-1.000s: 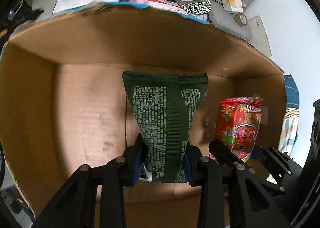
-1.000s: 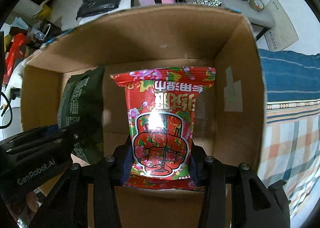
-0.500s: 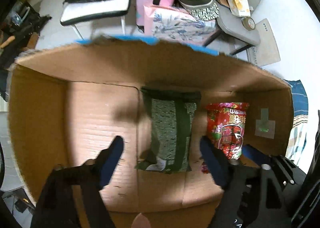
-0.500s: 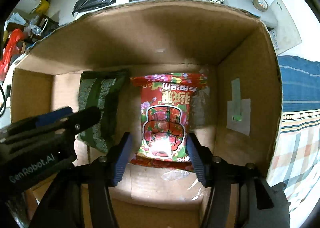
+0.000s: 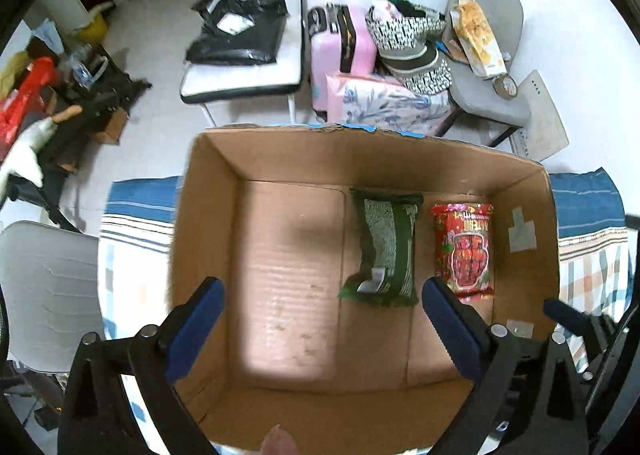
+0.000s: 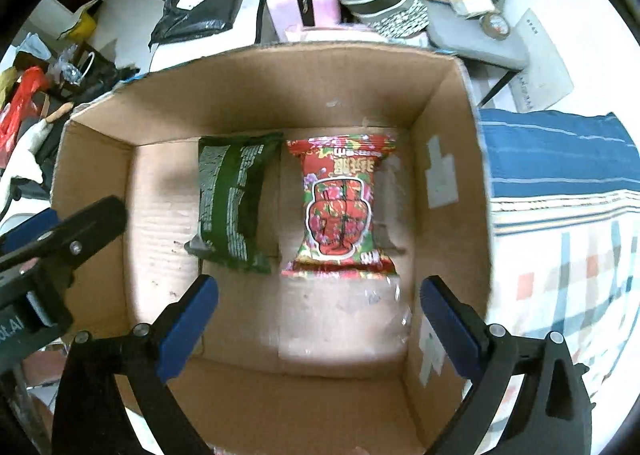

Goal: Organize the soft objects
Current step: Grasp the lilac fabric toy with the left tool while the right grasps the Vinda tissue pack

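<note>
Pale floor [image 5: 160, 123], pretty cluttered room. White chair [image 5: 244, 71] with a black bag [image 5: 236, 35] on it, pink suitcase [image 5: 340, 51] beside it, grey chair [image 5: 484, 95] piled with stuff, plaid bedding [image 6: 568, 239] underneath.

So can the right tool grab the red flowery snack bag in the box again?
Probably yes. The right tool hangs above the open brown cardboard box, its jaws opening with nothing between them. The red flowery snack bag lies flat just beyond it, beside the dark green packet, uncovered.
</note>
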